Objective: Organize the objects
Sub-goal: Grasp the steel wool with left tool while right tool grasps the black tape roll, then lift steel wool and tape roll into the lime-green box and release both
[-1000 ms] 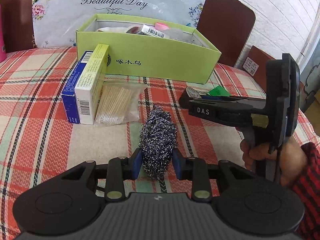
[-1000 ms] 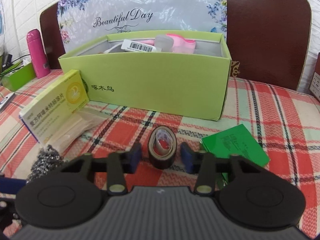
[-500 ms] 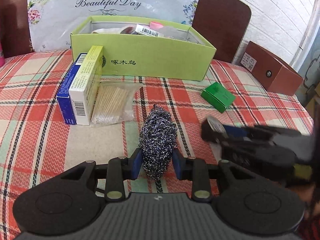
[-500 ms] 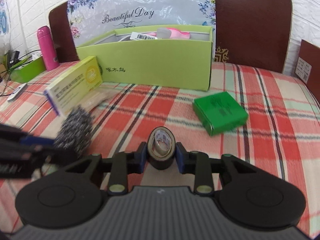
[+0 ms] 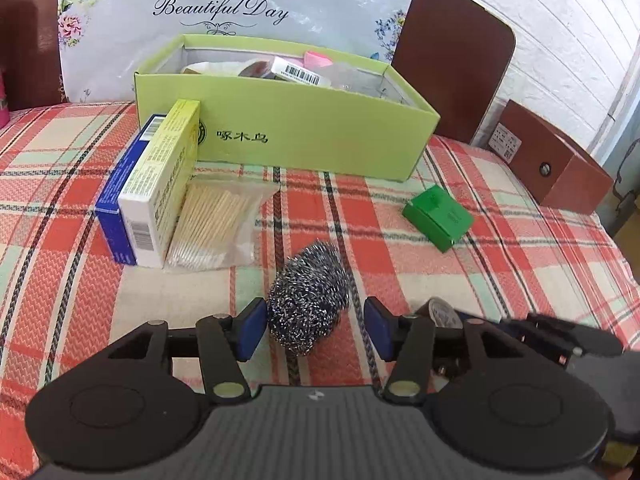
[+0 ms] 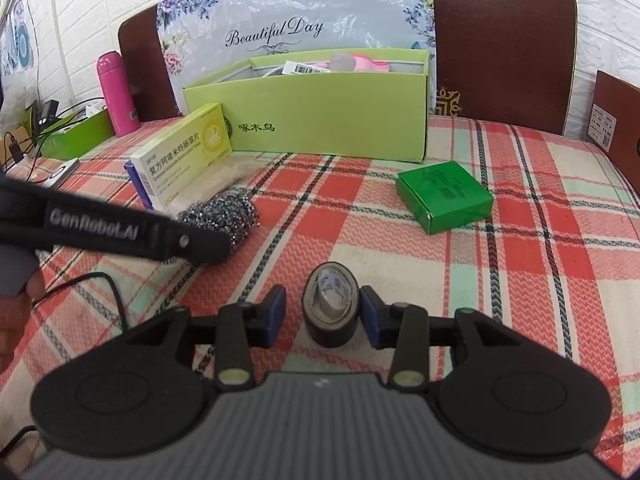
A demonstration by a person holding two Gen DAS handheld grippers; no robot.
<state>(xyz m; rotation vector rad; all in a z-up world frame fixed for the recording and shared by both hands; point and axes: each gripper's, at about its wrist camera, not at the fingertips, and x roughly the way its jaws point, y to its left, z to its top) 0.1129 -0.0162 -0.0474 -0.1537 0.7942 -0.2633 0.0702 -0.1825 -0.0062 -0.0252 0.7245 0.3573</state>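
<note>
Both our tongs are opening. Between the pads of our left gripper (image 5: 316, 328) lies the steel wool ball (image 5: 308, 296) on the checked cloth (image 5: 520, 264), with gaps on both sides. Our right gripper (image 6: 323, 316) has the black tape roll (image 6: 330, 304) standing between its pads, not pressed. Ahead of both stands the green box (image 6: 332, 120).

A lived-in home room: a table under a red, green and cream plaid cloth (image 5: 500, 264) stands against a white brick-pattern wall (image 5: 560, 40), with dark brown wooden chair backs (image 6: 504, 36) behind it and a pink insulated flask (image 6: 116, 94) beside tangled charger cables (image 6: 24, 140).
</note>
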